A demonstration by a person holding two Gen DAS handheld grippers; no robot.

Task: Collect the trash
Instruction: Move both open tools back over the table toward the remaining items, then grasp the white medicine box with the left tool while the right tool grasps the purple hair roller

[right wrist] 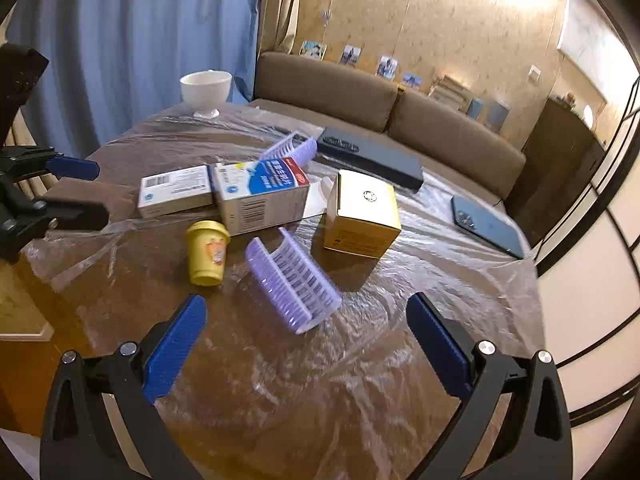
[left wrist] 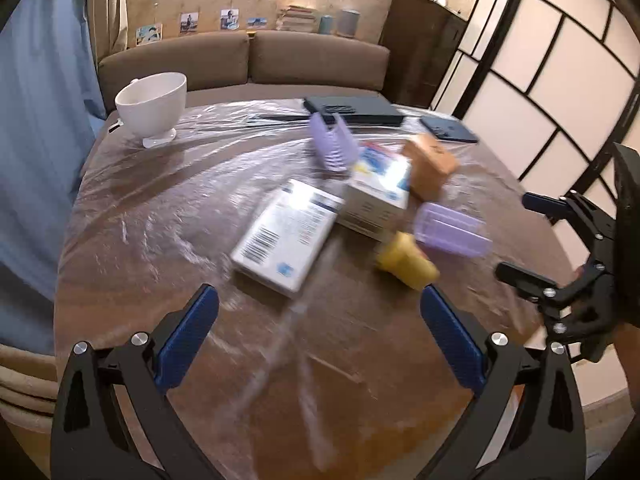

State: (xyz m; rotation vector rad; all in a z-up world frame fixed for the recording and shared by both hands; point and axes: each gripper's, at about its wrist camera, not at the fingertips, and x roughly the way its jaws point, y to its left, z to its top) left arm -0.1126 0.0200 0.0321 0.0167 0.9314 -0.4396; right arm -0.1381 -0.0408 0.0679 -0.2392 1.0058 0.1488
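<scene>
Lilac ribbed tray (right wrist: 294, 284) nearest, yellow cup (right wrist: 207, 254), gold box (right wrist: 362, 216) beyond

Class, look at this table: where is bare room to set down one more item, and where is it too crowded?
Free: the stretch between the white cup and the flat white box, and the near strip below the yellow cup. Crowded: the middle, around the gold box and purple trays.

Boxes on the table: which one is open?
The blue-and-white carton in the middle: its end flap hangs open toward the gold box. The gold box and the flat white barcode box look closed.
</scene>
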